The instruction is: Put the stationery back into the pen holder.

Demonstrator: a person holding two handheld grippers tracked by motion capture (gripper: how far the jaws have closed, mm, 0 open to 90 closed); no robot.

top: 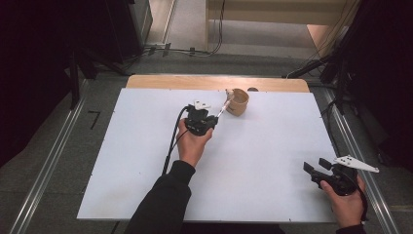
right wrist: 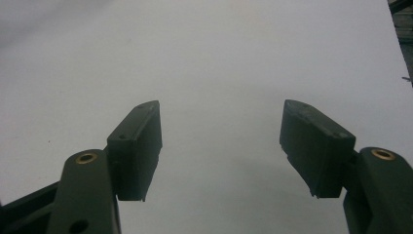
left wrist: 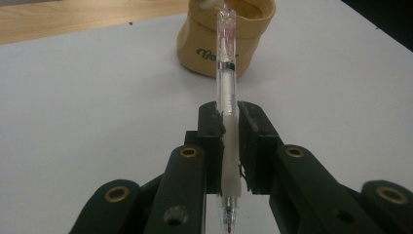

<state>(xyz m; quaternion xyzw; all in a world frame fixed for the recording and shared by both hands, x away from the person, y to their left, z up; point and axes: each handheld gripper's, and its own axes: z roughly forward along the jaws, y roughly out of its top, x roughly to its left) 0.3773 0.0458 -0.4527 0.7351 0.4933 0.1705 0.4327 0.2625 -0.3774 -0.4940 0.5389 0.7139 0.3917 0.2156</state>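
My left gripper (top: 213,118) (left wrist: 229,117) is shut on a clear pen (left wrist: 227,87) (top: 222,109) with a white grip. The pen runs up between the jaws and its far end reaches the rim of a tan pouch-like cup (left wrist: 229,36) (top: 237,101) at the back of the white table top (top: 253,161). Something white lies at the cup's rim (left wrist: 204,4). My right gripper (top: 315,166) (right wrist: 221,146) stands open near the table's front right corner with nothing between its jaws, only white surface below them.
The white board lies on a wooden table whose edge (top: 214,82) shows at the back. Metal rails (top: 53,161) run along both sides, dark stands and cables (top: 185,50) lie behind. The left gripper's cable (top: 171,146) trails back along the forearm.
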